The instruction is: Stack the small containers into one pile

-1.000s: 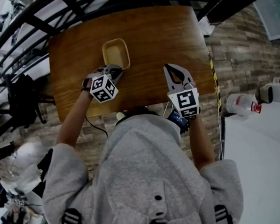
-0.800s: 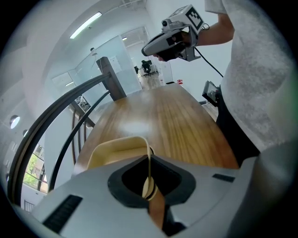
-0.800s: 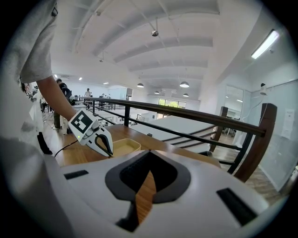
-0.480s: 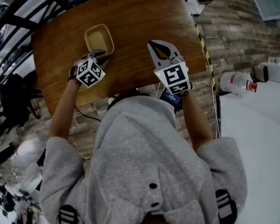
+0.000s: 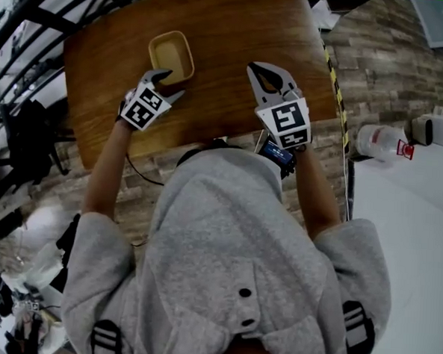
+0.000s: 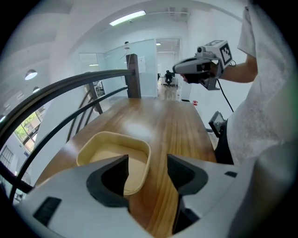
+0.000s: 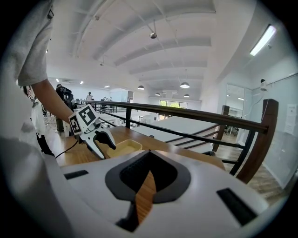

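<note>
The left gripper (image 5: 169, 84), just at the near edge of the yellow container (image 5: 171, 55), has just been opening its jaws. They stand spread, the container's near wall loose between them. Right of the container, the right gripper (image 5: 267, 69) is pressed together, empty.

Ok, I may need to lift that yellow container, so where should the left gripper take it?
Its near wall, from above on the person's side: one jaw inside, one outside. The container sits upright and open-topped with a thin rim, probably too wide to span. The left gripper has just been opening; that wall's corner shows between its jaws, unpinched.
</note>
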The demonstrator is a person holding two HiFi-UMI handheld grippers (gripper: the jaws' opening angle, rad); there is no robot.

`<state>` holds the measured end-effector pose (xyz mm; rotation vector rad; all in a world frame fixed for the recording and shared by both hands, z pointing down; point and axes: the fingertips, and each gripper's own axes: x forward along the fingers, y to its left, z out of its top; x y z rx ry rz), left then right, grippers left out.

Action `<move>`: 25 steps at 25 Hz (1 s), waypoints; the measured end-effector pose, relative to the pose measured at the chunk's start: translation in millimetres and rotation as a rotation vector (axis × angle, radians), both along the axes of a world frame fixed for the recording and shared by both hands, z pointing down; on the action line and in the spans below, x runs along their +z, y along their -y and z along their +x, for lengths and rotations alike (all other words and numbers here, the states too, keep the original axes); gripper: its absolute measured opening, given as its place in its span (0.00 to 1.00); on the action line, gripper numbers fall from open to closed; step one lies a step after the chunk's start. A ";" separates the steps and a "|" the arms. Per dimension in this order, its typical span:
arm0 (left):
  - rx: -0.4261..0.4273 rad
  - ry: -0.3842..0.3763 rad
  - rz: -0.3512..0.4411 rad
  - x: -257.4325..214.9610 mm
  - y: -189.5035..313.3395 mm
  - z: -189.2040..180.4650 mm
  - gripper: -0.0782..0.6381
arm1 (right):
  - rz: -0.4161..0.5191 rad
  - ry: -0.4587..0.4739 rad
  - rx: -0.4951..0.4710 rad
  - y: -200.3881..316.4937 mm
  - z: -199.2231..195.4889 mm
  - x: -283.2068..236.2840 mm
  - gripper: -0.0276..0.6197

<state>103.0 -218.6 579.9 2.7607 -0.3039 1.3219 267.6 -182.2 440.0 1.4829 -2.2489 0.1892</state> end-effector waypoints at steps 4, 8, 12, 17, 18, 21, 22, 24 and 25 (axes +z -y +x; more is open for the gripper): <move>-0.180 -0.145 0.010 -28.3 15.6 -16.3 0.46 | 0.004 0.010 0.017 0.5 -13.7 -2.6 0.07; -0.387 -0.332 0.044 -76.4 20.5 -38.3 0.46 | -0.005 0.007 0.030 -5.7 -29.7 -9.1 0.07; -0.583 -0.443 0.112 -117.8 -0.2 -71.9 0.46 | 0.008 0.014 0.051 -26.5 -46.9 -19.9 0.07; -0.806 -0.362 0.322 -142.8 -31.9 -141.5 0.14 | 0.047 0.058 0.094 -50.8 -77.7 -39.4 0.07; -0.818 -0.360 0.337 -148.0 -43.6 -150.1 0.13 | 0.053 0.067 0.096 -58.4 -85.7 -41.7 0.07; -0.868 -0.385 0.343 -163.6 -78.1 -170.6 0.13 | 0.077 0.071 0.119 -81.7 -104.5 -46.4 0.07; -0.888 -0.400 0.337 -168.6 -90.4 -177.2 0.13 | 0.080 0.080 0.122 -90.2 -111.0 -47.4 0.07; -0.919 -0.437 0.332 -179.2 -116.3 -189.7 0.13 | 0.077 0.116 0.122 -109.5 -124.2 -48.8 0.07; -0.929 -0.450 0.340 -184.6 -130.1 -196.0 0.13 | 0.075 0.134 0.122 -120.6 -131.0 -49.8 0.07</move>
